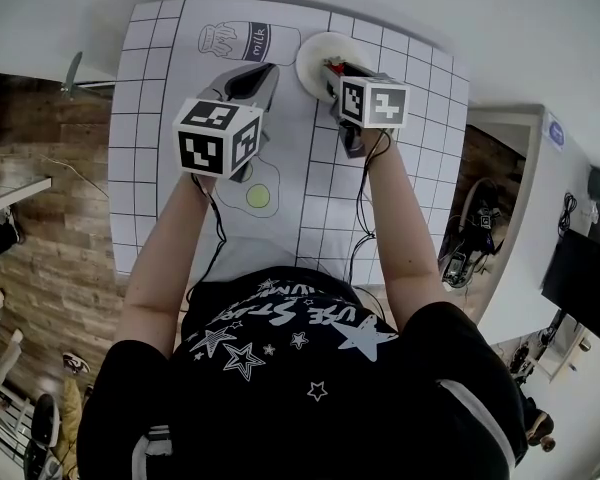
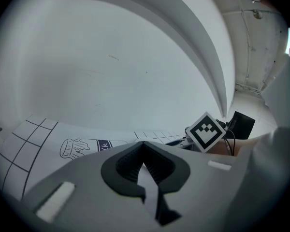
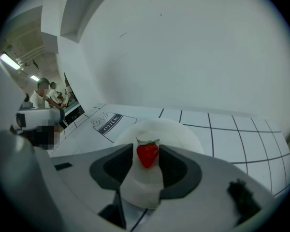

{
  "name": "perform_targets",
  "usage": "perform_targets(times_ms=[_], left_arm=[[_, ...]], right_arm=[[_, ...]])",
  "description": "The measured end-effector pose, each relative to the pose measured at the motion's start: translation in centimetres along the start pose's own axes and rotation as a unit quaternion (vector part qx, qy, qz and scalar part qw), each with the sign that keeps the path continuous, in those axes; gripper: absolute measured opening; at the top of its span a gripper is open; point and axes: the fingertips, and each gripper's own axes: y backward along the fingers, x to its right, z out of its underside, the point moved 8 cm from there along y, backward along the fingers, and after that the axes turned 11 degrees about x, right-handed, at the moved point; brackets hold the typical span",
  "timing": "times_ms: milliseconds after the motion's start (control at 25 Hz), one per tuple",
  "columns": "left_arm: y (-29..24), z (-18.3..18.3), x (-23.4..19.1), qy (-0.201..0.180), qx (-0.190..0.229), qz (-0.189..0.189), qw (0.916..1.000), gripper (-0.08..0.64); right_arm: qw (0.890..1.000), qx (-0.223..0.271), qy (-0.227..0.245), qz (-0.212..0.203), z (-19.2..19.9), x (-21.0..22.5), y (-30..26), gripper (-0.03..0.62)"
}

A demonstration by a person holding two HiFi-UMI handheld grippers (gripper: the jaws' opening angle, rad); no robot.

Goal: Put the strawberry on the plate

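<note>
Closest to the lens, the right gripper has its fingers closed on the one strawberry. The berry is held leaf-up and tip-down over the single white plate; whether the tip touches the plate cannot be told. In the head view the berry is hidden behind that gripper's marker cube, which also cuts off part of the plate. The plate sits at the far side of the gridded worktop, beside a printed milk carton. The left gripper hangs over the worktop near the plate but apart from it, its fingers shut together with nothing between them. Its own cube hides part of a printed fried egg. There are two grippers and two cubes.
</note>
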Motion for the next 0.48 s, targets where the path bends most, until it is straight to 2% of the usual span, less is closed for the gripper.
perform_targets(times_ms=[480], left_arm=[[1.8,-1.1,1.7,-0.015,0.009,-0.001,0.9998,0.009]], right_arm=[[1.000,0.019,0.002,0.010,0.2,-0.2,3.3,0.170]])
